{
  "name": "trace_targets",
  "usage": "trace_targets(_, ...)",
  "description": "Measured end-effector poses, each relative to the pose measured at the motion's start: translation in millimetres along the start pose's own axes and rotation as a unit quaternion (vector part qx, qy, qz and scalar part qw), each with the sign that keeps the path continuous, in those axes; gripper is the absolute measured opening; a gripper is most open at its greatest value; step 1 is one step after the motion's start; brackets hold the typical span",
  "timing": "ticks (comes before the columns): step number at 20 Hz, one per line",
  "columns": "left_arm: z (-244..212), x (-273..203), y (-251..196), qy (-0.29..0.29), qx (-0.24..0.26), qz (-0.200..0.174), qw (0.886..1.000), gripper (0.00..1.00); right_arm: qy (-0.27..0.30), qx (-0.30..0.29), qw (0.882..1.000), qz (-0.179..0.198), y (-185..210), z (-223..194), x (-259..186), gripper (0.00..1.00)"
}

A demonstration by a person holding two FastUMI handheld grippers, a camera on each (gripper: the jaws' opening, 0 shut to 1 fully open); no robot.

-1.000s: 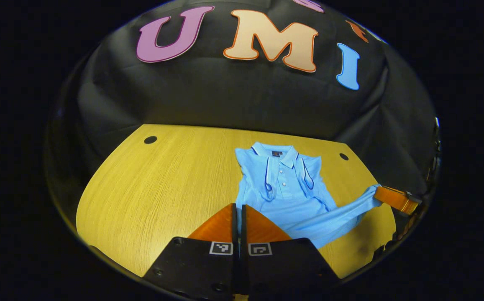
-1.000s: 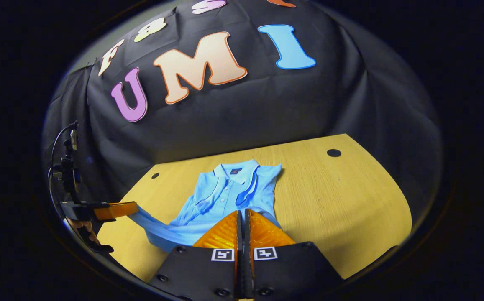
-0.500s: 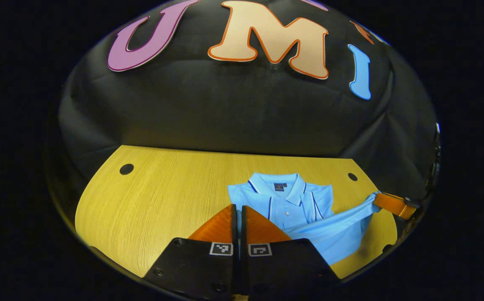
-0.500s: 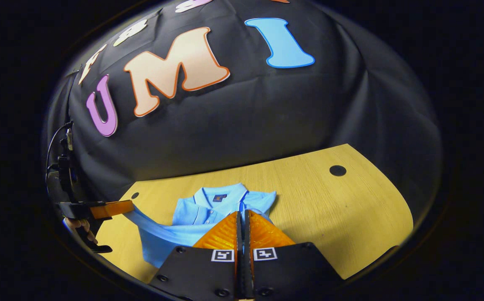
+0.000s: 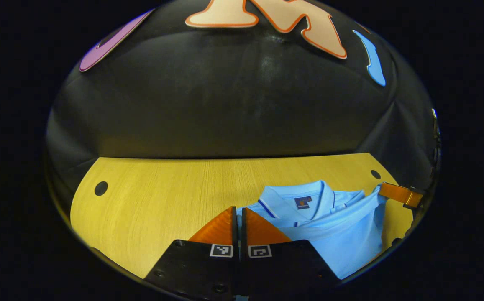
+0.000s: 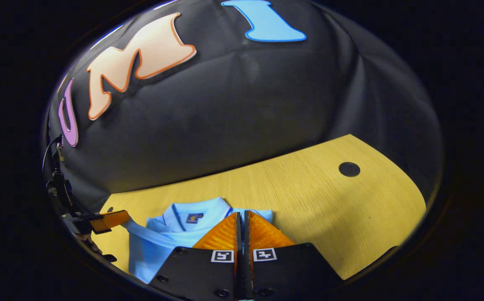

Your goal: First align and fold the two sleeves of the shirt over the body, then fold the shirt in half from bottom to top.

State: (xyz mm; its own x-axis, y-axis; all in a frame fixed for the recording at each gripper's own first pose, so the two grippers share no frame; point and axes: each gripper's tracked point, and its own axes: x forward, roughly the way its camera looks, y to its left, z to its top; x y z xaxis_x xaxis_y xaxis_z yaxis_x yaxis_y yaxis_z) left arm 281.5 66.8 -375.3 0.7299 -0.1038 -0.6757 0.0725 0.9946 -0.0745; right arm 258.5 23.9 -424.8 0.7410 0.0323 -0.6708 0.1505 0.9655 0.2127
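A light blue polo shirt [image 5: 342, 238] lies on the wooden table [image 5: 162, 196], its lower half lifted and carried over the body toward the collar [image 5: 304, 200]. My left gripper [image 5: 238, 210] is shut on one corner of the hem. The right gripper [image 5: 383, 189] shows at the far right, pinching the other corner, with the hem stretched between the two. In the right gripper view the right gripper [image 6: 241, 214] is shut on the shirt [image 6: 149, 251] just before the collar [image 6: 191, 215], and the left gripper [image 6: 122, 218] holds the hem at the left.
Round dark holes [image 5: 101, 188] [image 5: 375, 174] mark the table's far corners, one also in the right gripper view as a hole [image 6: 349, 169]. Bare tabletop [image 6: 329, 217] spreads right of the shirt. The black cloth wall stands close behind the table's far edge.
Both grippers moved forward toward the collar, carrying the hem with them. The folded sleeves and buttons are now covered by the lifted lower half. The wall looms nearer.
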Motion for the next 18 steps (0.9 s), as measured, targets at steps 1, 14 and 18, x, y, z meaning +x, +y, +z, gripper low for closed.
trace_targets(1,-3.7,3.4,8.4,0.002,0.002,0.023,1.000,0.00,0.000,-0.007,1.000,-0.003,-0.9,-3.2,3.2,0.02)
trace_targets(14,43.0,-162.5,-16.4,-0.139,-0.024,0.051,0.989,0.96,-0.192,-0.135,0.972,0.025,38.5,76.4,-193.6,0.98)
trace_targets(18,57.8,-239.3,-31.9,-0.187,-0.011,0.056,0.981,0.96,-0.199,-0.119,0.972,0.036,32.3,74.1,-258.6,0.98)
